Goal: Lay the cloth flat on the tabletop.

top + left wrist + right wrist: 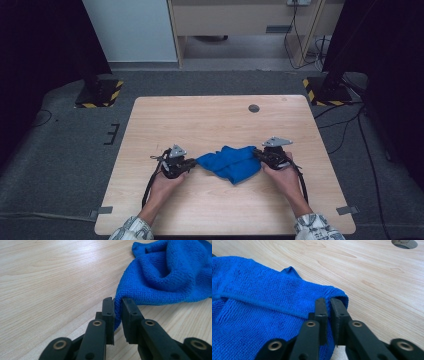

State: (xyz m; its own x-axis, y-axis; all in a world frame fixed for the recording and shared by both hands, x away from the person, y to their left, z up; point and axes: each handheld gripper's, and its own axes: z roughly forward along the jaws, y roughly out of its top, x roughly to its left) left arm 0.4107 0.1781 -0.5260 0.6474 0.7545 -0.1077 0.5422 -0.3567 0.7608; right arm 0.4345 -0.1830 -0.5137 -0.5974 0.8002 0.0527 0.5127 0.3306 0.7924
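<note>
Two hand-held grippers on one blue cloth [231, 162] crumpled mid-bench [210, 120], left hand-held gripper [118, 308] jaws slightly parted, cloth corner between them, grip uncertain, right hand-held gripper [328, 305] nearly closed, pinching folded cloth edge at right, round hole [254, 108] at far side of bench

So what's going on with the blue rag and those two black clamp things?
A person sits at a light wooden table holding a tool in each hand. The left gripper has a corner of a crumpled blue microfibre cloth between its fingers, with a slight gap on one side. The right gripper is pinched shut on the opposite edge. The cloth lies bunched between them.
</note>
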